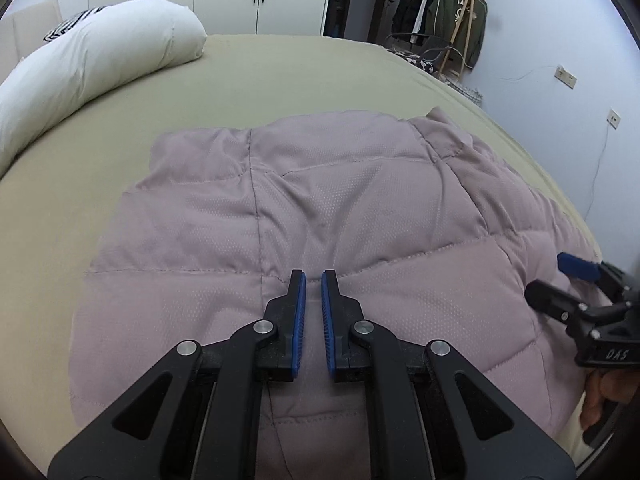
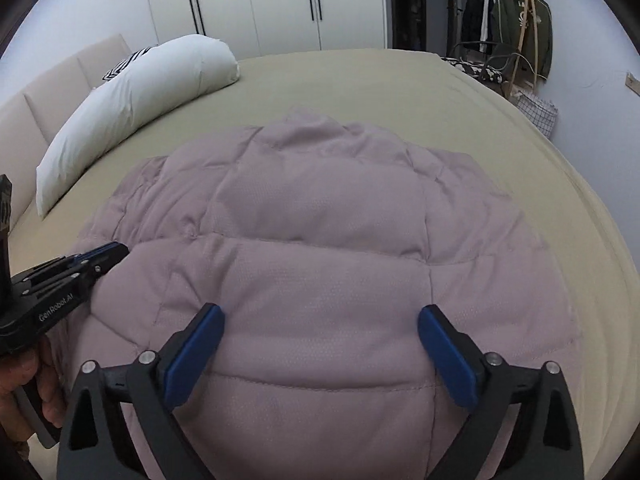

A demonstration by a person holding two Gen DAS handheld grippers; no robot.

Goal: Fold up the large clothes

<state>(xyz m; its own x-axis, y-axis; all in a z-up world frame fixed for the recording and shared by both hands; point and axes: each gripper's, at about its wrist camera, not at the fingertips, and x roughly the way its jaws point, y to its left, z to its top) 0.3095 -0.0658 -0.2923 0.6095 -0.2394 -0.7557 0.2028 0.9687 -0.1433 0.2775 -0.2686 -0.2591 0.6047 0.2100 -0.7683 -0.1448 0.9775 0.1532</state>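
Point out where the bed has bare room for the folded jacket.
Bare sheet lies between the pink quilted jacket and the white pillow, and between the jacket and the bed's far edge. Near side is crowded: both tools hover over the jacket.

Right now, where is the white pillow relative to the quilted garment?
In both wrist views the white pillow lies on the bed, far left of the pinkish quilted garment, not touching it, by the headboard.

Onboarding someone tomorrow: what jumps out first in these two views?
The mauve quilted garment spread over the near half of the olive bed dominates both views. The right claw hangs wide open above it, while the left claw is nearly closed with a narrow gap showing. A long white pillow lies at the far left of the bed.
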